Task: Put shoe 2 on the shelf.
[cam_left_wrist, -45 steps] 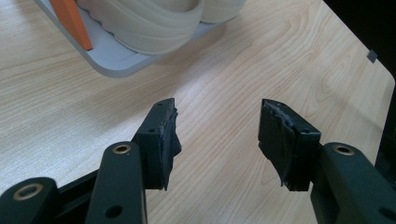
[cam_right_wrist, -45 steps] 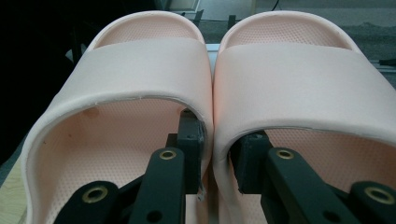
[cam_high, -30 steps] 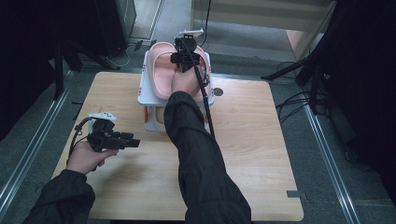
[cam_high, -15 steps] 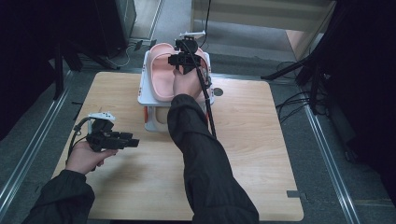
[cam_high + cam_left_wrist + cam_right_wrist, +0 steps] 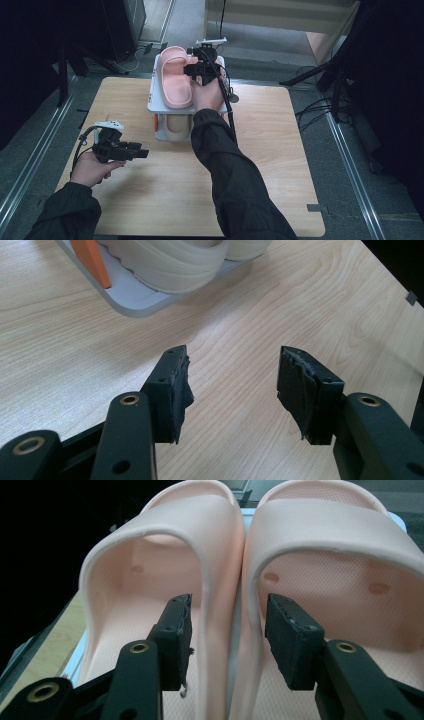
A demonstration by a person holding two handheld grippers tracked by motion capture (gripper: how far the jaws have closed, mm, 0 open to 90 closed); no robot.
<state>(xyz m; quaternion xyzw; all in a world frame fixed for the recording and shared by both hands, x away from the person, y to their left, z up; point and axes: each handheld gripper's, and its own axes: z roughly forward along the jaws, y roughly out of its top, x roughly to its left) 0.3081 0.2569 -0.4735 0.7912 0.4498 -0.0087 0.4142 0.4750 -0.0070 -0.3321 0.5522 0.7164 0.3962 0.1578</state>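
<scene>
The left gripper hovers over the light wooden worktop, its two black jaws rising from six o'clock and standing well apart with bare wood grain between them. The dark pads on their inner faces look ragged and worn at the edges. Toward eleven and twelve o'clock lies the rounded corner of a pale grey base plate, resting flat on the worktop. On it sits a cream-coloured ribbed object, possibly a slipper, though its top is cut off. An orange upright piece stands on the plate at eleven o'clock. At two o'clock a small grey square marks the worktop near its edge.
</scene>
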